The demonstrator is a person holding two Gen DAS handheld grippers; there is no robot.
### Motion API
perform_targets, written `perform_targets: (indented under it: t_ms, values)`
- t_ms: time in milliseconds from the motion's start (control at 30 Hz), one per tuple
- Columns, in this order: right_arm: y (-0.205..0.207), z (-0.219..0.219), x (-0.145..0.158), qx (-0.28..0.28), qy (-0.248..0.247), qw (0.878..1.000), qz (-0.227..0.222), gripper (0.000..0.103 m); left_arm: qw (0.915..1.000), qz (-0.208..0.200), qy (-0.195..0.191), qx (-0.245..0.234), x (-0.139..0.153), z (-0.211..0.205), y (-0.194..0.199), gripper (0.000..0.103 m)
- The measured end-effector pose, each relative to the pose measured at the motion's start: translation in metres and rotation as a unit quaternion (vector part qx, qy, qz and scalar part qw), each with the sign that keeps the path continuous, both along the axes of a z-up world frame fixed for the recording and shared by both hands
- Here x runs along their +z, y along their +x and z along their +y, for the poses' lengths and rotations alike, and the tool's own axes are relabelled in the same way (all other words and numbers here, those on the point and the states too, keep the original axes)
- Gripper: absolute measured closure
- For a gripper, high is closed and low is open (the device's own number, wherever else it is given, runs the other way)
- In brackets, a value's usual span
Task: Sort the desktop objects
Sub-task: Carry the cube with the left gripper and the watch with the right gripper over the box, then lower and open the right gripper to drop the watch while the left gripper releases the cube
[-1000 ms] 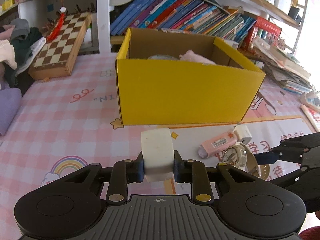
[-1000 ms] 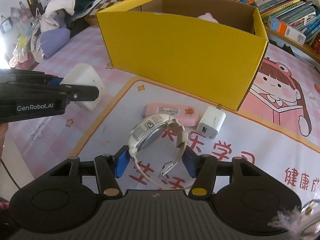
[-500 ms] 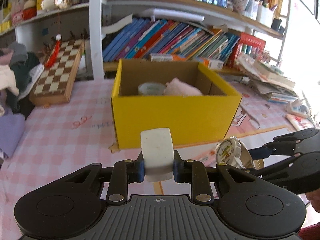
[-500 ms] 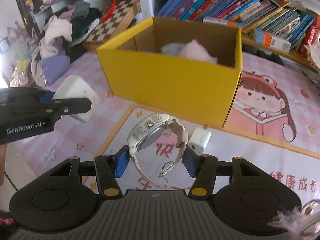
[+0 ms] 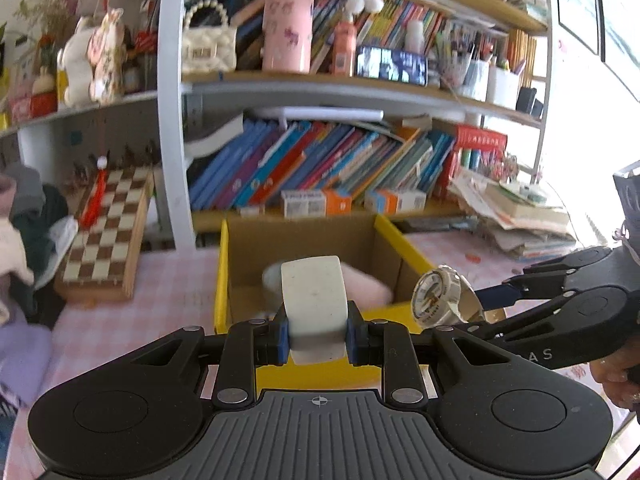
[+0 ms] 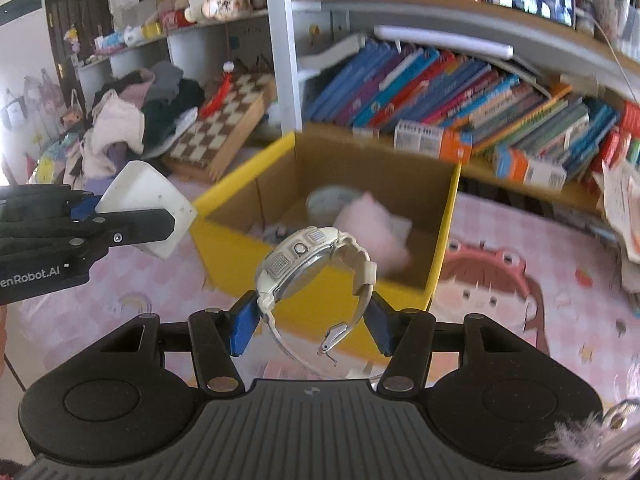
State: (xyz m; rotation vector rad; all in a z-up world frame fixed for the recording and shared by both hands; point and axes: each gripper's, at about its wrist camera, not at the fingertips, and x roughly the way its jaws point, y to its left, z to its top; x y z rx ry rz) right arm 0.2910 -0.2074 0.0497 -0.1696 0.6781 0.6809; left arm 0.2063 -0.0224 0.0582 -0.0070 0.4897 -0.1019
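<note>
A yellow cardboard box (image 6: 320, 304) with a plain brown inside sits open at the centre of both views, on a pink checked counter (image 6: 560, 264). Inside it lie a soft pink item (image 6: 372, 228) and, behind that, a pale round object (image 6: 328, 200) that is too blurred to name.

My left gripper (image 5: 316, 338) points level at the box from its near side. Its jaws pinch a white rounded block (image 5: 314, 308) from both sides, and the block hangs in front of the box opening. In the right wrist view the same block (image 6: 146, 208) shows at middle left, up off the counter beside the box's left corner.

My right gripper (image 6: 312, 320) is raised over the near wall of the box. Its jaws are clamped on a white wristwatch (image 6: 308, 264), pressing the strap from either side, dial tilted toward the left. In the left wrist view the watch (image 5: 438, 300) sits at right of centre, just beside the box's right wall.

The left gripper's side reads "enRobot.AI", cut off at the frame edge. Leaning books (image 5: 320, 172) fill the shelf behind the box; a chessboard (image 5: 108, 232) rests at left.
</note>
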Motion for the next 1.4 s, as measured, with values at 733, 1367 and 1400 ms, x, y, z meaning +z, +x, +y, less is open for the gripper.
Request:
perform_targets:
  t_ms: [733,1367,1400]
  values:
    - [0.115,0.032,0.032,0.014,0.001,0.998,-0.057,0.048,0.9990,0.010,0.043,0.012,-0.005,0.002,0.080,0.079]
    - [0.183,0.134,-0.024,0.121,-0.083,0.989,0.004,0.048,0.9901,0.129,0.052,-0.021,-0.059,-0.001,0.151,0.079]
    - [0.186,0.139,-0.027,0.127,-0.089,0.988,0.007,0.048,0.9895,0.134,0.051,-0.022,-0.061,-0.001,0.153,0.079]
